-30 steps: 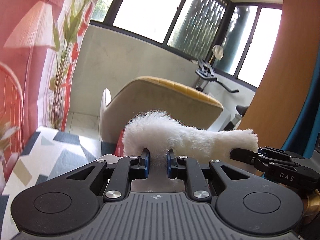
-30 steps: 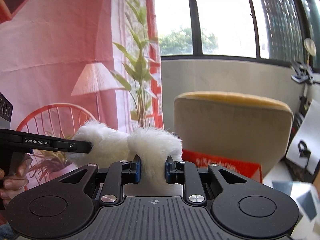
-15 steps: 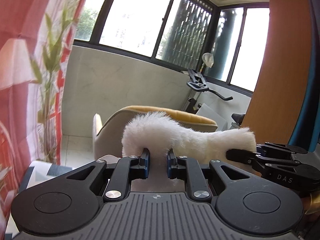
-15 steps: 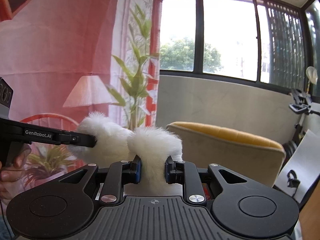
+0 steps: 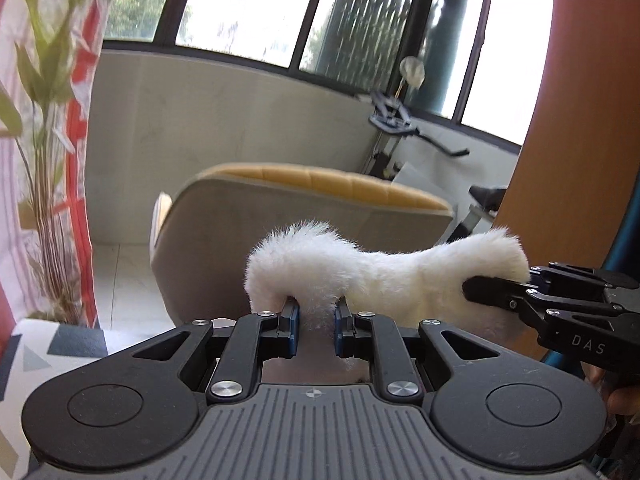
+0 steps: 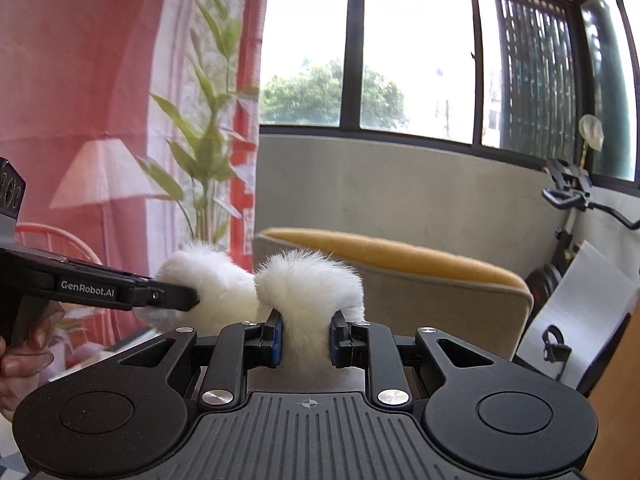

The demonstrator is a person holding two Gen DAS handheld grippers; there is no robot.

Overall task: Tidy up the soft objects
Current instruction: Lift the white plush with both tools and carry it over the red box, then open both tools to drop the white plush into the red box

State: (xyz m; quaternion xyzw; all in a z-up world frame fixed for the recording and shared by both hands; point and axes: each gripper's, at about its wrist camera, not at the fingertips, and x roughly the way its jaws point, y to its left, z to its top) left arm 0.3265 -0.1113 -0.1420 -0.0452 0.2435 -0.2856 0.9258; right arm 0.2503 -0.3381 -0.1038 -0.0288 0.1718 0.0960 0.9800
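White long-pile fur, no face or seams visible: the plush piece is an elongated soft thing, fluffy tuft at one end, smoother rounded lobe at the other. It is up in the air, spanning between both tools, with nothing under it in either view.

Left gripper: jaws narrowed onto the tufted end, blue pads pressed into the fur on both sides. Fur bulges above the pads.

Right gripper: same story, jaws pinched on the other end, fur mushrooming over the top of the pads. In the left wrist view it comes in from the right edge and bites the rounded lobe at its side.

Containers: none I can make out in either view.

Writing: "DAS" printed on the right tool body in the left wrist view; "GenRobot.AI" on the left tool's finger in the right wrist view.

Background: beige chair with mustard-yellow cushion directly behind the plush, well apart from it. Exercise bike by the windows. Pink curtain with a printed lamp and leafy plant motif. Patchwork geometric fabric at lower left of the left wrist view. A hand grips the left tool's handle.
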